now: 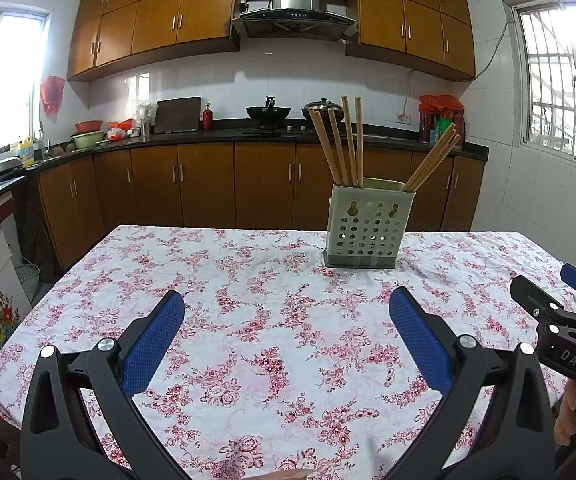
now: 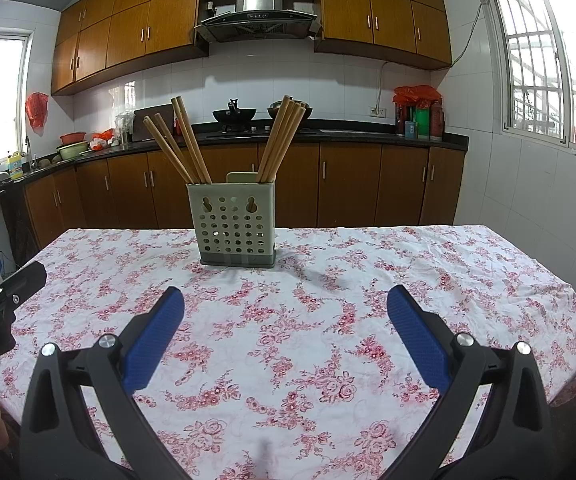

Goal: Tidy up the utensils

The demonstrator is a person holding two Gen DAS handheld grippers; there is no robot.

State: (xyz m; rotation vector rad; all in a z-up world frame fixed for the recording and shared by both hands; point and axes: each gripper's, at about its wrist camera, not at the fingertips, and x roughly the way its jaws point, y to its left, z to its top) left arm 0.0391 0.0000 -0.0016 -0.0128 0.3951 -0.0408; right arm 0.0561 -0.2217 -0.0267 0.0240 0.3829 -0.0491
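The left claw (image 1: pixel 286 312) hangs above the near part of the surface (image 1: pixel 247 320) with its blue pads spread wide and nothing between them; the right claw (image 2: pixel 285 310) hangs likewise, wide open and empty, over the flowered cloth (image 2: pixel 328 340) that covers the surface; in the left view the right claw appears at the right edge, and in the right view the left claw shows at the left edge, so the two are side by side and apart.

A pale green holder (image 2: pixel 235 226) with round holes in its wall stands upright on the far half of the surface, well ahead of both claws; it sits ahead and to the right of the left claw and ahead and slightly left of the right one; wooden chopsticks (image 2: pixel 179 146) stand in it in two bunches, one leaning left and the other (image 2: pixel 281 140) leaning right, their ends fanned out above the rim.

Behind the surface runs a dark kitchen counter with brown cupboards (image 1: pixel 207 184) below; a wok (image 1: pixel 267 113) rests on the stove.
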